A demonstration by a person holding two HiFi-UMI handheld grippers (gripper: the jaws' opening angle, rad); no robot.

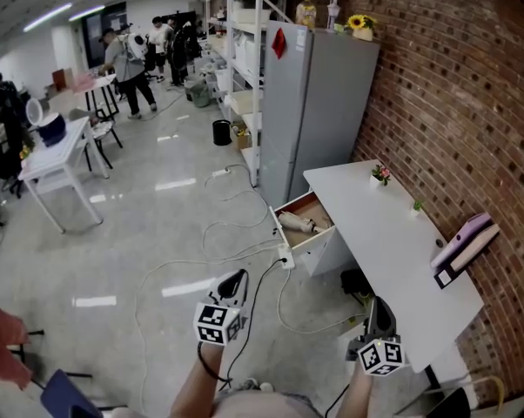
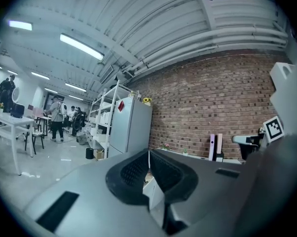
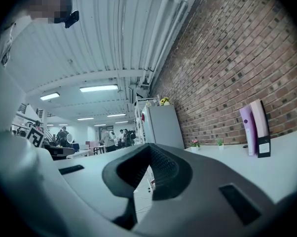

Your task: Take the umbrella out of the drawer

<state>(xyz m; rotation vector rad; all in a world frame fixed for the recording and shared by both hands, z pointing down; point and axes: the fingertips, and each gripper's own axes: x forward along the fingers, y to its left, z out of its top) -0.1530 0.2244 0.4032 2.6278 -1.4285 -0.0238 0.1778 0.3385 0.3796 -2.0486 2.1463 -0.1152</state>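
The drawer (image 1: pixel 318 244) of the white desk (image 1: pixel 393 242) stands pulled out, and a pale folded umbrella (image 1: pixel 298 224) lies inside it. Both grippers hover over the floor, well short of the drawer and pointing roughly towards it. My left gripper (image 1: pixel 237 277) is shut with nothing in it; in the left gripper view its jaws (image 2: pixel 149 154) meet at the tips. To its right, beside the desk's near end, my right gripper (image 1: pixel 380 304) is also shut and empty, its jaws (image 3: pixel 149 146) touching.
A grey fridge (image 1: pixel 314 111) stands past the desk against the brick wall. Binders (image 1: pixel 462 249) and small potted plants (image 1: pixel 381 175) sit on the desk. Cables (image 1: pixel 245 259) and a power strip (image 1: pixel 285 257) lie on the floor near the drawer. People stand far back.
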